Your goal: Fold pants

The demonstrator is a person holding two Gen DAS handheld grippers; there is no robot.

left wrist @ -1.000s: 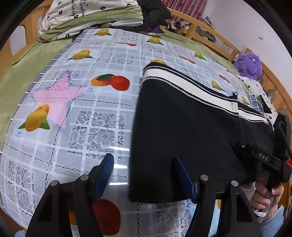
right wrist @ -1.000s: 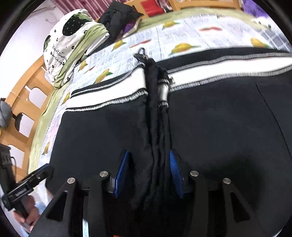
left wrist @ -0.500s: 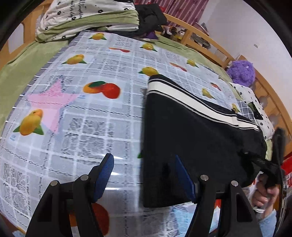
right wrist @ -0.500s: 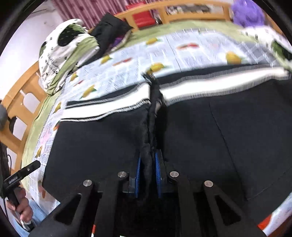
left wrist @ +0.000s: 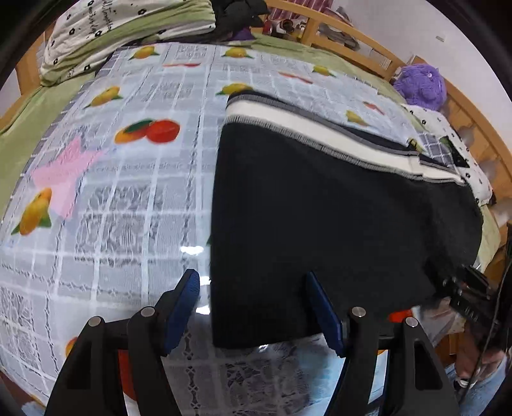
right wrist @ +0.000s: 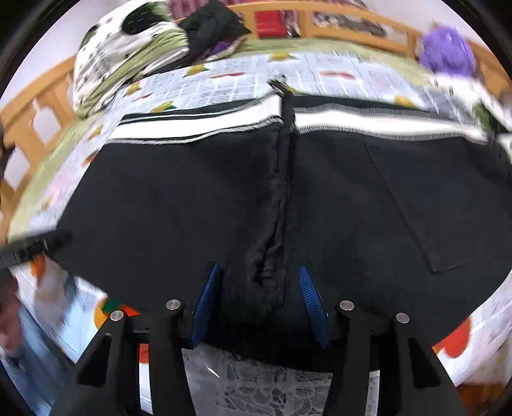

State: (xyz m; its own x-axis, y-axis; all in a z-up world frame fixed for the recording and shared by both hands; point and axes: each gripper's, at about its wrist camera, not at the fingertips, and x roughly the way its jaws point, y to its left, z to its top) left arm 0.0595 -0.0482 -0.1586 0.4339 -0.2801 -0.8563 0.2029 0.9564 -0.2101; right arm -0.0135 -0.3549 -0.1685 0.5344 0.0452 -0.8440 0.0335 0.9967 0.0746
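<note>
Black pants [left wrist: 320,204] with a white-striped waistband [left wrist: 307,124] lie flat on a fruit-print tablecloth [left wrist: 128,179]. My left gripper [left wrist: 252,288] is open and empty, over the near left corner of the pants. In the right wrist view the pants [right wrist: 179,204] show a bunched ridge of fabric [right wrist: 275,243] running from the waistband [right wrist: 204,124] to the near edge. My right gripper [right wrist: 259,288] is open, its blue pads on either side of that ridge, not pinching it.
Folded bedding and dark clothes [left wrist: 128,28] are piled at the far end. A purple plush toy [left wrist: 419,83] sits by the wooden bed rail [left wrist: 352,35]. A green sheet [left wrist: 19,134] lies under the tablecloth. The other hand's gripper [left wrist: 470,297] shows at the right.
My right gripper closed on the fabric ridge half a second ago and has now opened, letting it go. My left gripper stayed open and shifted slightly along the pants' left edge.
</note>
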